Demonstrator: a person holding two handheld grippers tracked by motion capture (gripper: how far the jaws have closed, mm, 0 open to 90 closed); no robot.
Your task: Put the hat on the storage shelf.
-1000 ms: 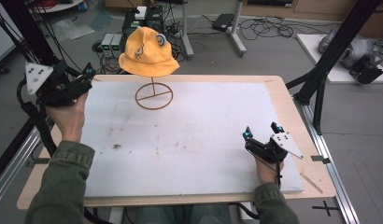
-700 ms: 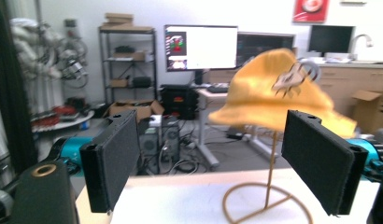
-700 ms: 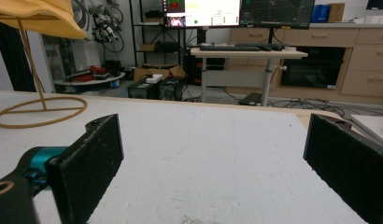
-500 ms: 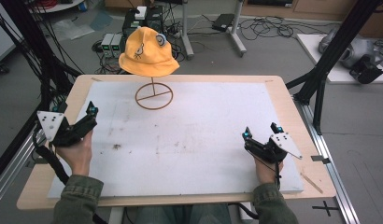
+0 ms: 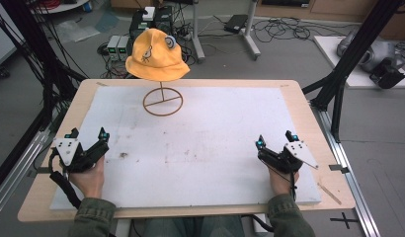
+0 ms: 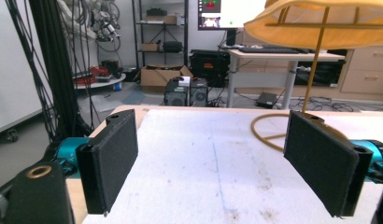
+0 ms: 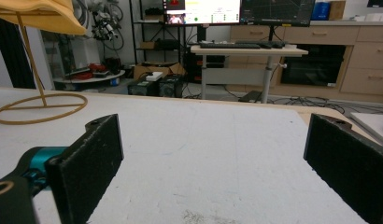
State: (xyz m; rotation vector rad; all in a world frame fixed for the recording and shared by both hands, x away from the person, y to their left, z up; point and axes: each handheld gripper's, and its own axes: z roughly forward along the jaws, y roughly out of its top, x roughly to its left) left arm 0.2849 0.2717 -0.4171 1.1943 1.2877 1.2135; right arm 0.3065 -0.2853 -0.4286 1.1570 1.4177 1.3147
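Note:
A yellow bucket hat [image 5: 156, 57] with cartoon eyes sits on a thin brown wire stand [image 5: 162, 101] at the far middle-left of the white board [image 5: 210, 133]. My left gripper [image 5: 88, 134] rests low over the board's near left side, open, nothing between its black pads [image 6: 110, 158]. From the left gripper view, the hat brim [image 6: 320, 23] and stand pole [image 6: 315, 60] rise ahead on the right. My right gripper [image 5: 274, 139] lies at the near right, open and empty, its pads [image 7: 89, 163] wide apart. The stand's ring base [image 7: 40, 105] lies far left in the right gripper view.
The white board lies on a wooden table [image 5: 309, 113] with black frame posts [image 5: 339, 84] at both sides. Cables, boxes and desk legs crowd the floor beyond the far edge. Faint brown stains [image 5: 124, 155] mark the board.
My left hand has brought its gripper down from above the table's far left corner to the near left of the board. The right gripper has stayed put.

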